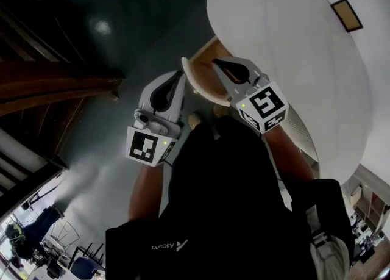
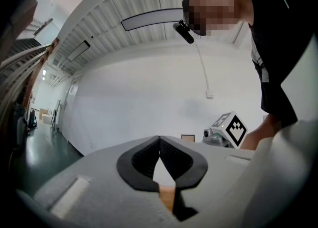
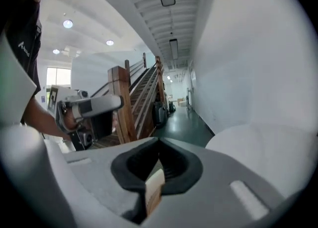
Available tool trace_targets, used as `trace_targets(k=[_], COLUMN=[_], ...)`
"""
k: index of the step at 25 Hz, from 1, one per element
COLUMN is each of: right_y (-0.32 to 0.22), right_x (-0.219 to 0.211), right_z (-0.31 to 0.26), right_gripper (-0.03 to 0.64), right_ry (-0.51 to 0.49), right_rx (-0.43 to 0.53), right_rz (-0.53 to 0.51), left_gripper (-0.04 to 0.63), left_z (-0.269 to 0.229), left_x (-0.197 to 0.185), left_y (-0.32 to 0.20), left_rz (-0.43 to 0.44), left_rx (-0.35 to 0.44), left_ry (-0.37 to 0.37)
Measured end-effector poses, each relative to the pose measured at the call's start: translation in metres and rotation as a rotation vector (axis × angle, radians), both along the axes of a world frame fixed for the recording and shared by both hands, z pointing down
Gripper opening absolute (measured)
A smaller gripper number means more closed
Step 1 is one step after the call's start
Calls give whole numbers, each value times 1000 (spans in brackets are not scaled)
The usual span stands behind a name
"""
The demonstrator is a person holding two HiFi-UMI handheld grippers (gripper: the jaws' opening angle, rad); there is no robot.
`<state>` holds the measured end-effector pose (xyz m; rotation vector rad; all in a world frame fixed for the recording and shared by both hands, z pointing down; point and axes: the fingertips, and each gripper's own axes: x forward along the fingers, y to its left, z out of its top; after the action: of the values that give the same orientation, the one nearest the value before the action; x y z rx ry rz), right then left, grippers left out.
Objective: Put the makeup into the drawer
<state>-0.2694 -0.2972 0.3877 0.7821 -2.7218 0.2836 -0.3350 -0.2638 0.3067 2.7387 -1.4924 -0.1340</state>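
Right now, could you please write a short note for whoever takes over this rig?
Left gripper: shut, nothing between its jaws.
Right gripper: shut, also empty; both are held up in front of the person.
Makeup and drawer: neither shows in any view.
Done: cannot be judged from these views.
Left: find the makeup and the drawer, and check whether anything still needs putting in.

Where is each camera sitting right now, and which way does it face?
Head view: on the person's head, looking steeply down at the dark floor; shirt, forearms, left tool, right tool show.
Left gripper view: on the left tool, facing a white wall; closed jaws, the person's torso show.
Right gripper view: on the right tool, facing a corridor and stairs; closed jaws show.
Shared: each gripper view catches the other tool.
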Motion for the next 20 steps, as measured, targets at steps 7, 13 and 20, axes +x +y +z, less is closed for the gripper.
trace_targets(k=[7,13,20], right_y=[12,33,43], right_x=[20,32,46], right_z=[-77,-120,-129], right_gripper=[3,3,3], right_ry=[-208,-384,-427], right_rx=[116,211,226], right_rz=[-16,-43,-24], left_gripper=[11,11,11], left_z=[-32,-55,-64], left_x=[26,42,61], left_y=[5,10,16], left_rz=[40,71,110], left_rx=[52,104,116], left_ry=[8,18,0])
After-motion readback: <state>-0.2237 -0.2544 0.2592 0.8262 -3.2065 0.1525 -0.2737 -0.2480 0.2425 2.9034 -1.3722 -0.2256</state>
